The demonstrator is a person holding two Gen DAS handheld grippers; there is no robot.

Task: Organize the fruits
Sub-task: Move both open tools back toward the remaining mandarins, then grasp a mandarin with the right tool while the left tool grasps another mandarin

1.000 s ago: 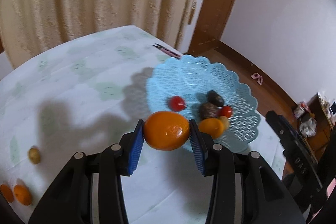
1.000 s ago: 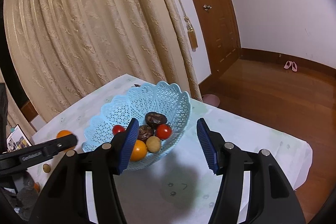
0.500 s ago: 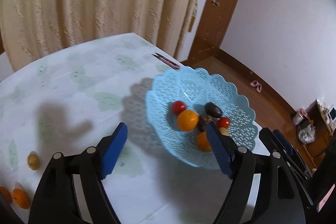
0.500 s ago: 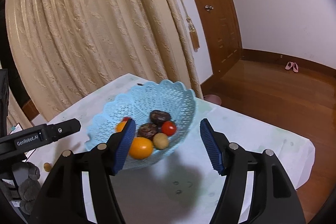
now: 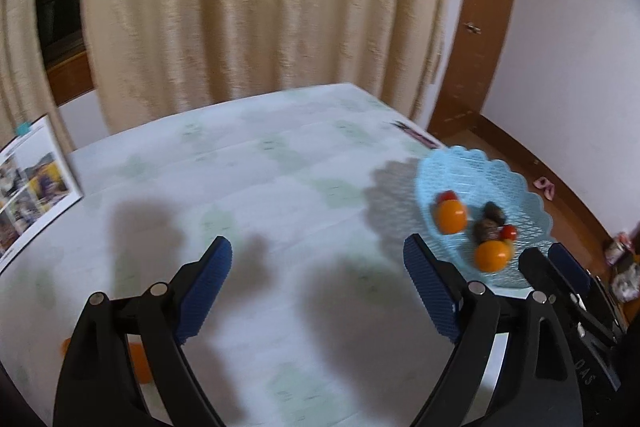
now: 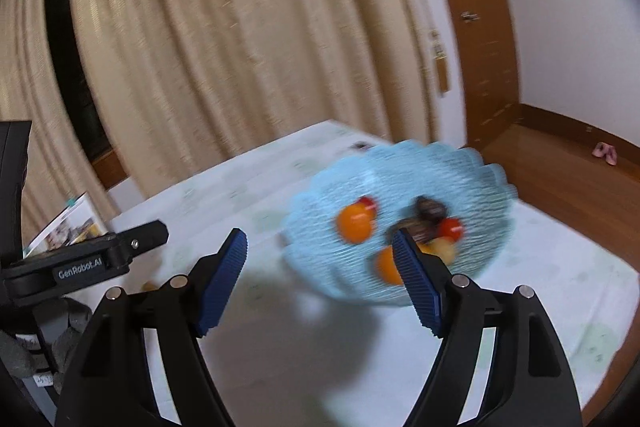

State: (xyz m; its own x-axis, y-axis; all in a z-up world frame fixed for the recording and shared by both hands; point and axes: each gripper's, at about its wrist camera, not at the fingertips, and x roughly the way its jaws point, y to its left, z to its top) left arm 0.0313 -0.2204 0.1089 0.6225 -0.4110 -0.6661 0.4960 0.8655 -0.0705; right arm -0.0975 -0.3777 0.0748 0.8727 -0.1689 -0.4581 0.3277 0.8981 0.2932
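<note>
Your left gripper has its jaws opening wide, with nothing between them but bare tablecloth. Your right gripper is opening too and also holds nothing; the basket only shows behind its right finger.

The blue basket sits near the table's far right corner. It holds 2 oranges, 2 small red fruits, a yellowish one and 2 dark ones, so most of the sorting looks done. Both grippers stay empty and spread, probably so you can fetch more fruit: 1 loose orange fruit lies on the cloth, half hidden behind your left gripper's left finger, well apart from the basket.

The table wears a white cloth with pale green prints. A photo booklet lies at its left edge. Cream curtains hang behind, with a wooden door, white wall and wood floor to the right. Both views are motion-blurred.
</note>
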